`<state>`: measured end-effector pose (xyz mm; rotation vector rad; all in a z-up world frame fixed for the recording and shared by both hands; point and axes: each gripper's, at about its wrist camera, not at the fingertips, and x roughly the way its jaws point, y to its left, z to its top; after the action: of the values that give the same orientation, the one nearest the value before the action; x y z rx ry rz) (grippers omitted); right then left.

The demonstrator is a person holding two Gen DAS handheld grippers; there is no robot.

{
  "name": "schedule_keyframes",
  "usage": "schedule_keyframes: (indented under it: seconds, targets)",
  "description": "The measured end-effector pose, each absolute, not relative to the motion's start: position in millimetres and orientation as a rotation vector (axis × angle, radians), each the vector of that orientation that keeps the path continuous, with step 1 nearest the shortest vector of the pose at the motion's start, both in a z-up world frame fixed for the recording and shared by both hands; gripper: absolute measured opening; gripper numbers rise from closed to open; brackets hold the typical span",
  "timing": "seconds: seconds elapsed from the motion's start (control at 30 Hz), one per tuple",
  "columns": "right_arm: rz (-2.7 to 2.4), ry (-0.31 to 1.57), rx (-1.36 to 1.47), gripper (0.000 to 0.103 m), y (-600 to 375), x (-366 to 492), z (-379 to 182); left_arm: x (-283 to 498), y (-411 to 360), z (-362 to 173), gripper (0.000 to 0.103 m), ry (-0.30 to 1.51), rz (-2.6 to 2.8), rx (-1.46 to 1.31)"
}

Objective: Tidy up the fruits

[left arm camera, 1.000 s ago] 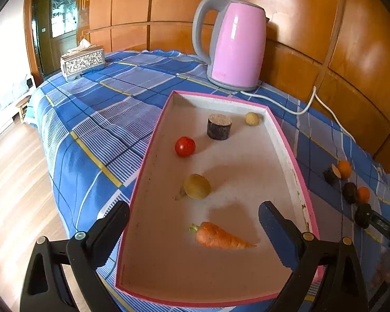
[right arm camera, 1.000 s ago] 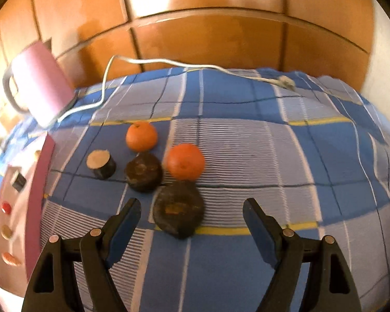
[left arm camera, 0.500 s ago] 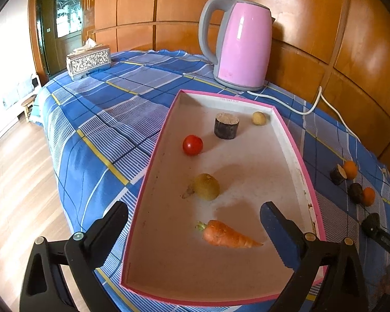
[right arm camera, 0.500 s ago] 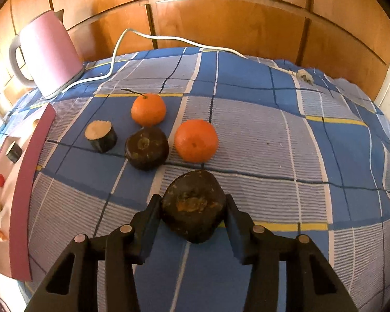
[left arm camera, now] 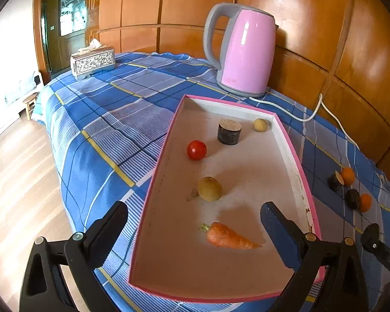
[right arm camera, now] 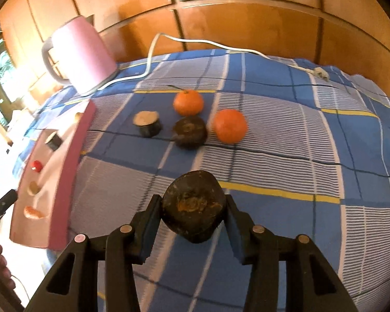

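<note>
Two grippers are at work over the blue checked cloth [right arm camera: 273, 135]. Furthest left, the left gripper [left arm camera: 195, 236] hangs with its jaws wide apart and empty above the near end of the pink-rimmed tray [left arm camera: 153, 182]; from its view the carrot [left arm camera: 228, 236] lies between the jaws, a yellowish fruit [left arm camera: 209, 189] at twelve o'clock of it, and a tomato [left arm camera: 196, 149] beyond at about eleven.

Moving right, the right gripper [right arm camera: 192, 215] is clamped on a dark, rough-skinned fruit [right arm camera: 193, 208], one pad on each flank, held clear of the cloth with the tray off at about nine o'clock. From this fruit, a second dark one [right arm camera: 190, 132] sits at twelve, an orange [right arm camera: 230, 129] touching it at one, another orange [right arm camera: 188, 102] behind, and a cut dark stub [right arm camera: 147, 123] at eleven.

I'd judge the held fruit fairly light, firm and slightly lumpy; its coarse skin should resist slipping. Gripping across the widest middle, as now, looks right. A harder squeeze might bruise it.
</note>
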<state>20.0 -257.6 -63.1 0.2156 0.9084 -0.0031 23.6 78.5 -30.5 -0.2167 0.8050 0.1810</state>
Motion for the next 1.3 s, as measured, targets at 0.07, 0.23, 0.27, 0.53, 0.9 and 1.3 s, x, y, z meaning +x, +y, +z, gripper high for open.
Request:
schedule_keyframes:
  seconds: [0.07, 0.23, 0.27, 0.53, 0.9, 1.3]
  targets:
    - [0.026, 0.904, 0.216, 0.047, -251, 19, -60, 22, 82, -30, 0.102, 0.802, 0.19, -0.226]
    - [0.116, 0.899, 0.192, 0.047, -230, 20, -51, 21, 87, -30, 0.102, 0.803, 0.207, -0.229]
    - [0.133, 0.899, 0.187, 0.047, -225, 21, -50, 21, 88, -31, 0.103, 0.804, 0.208, -0.23]
    - [0.288, 0.896, 0.122, 0.047, -178, 34, -36, 22, 96, -32, 0.103, 0.808, 0.233, -0.244]
    - [0.425, 0.887, -0.003, 0.047, -110, 65, -24, 22, 105, -36, 0.103, 0.818, 0.26, -0.266]
    - [0.396, 0.848, 0.024, 0.064, -93, 81, -17, 23, 107, -38, 0.103, 0.821, 0.25, -0.27]
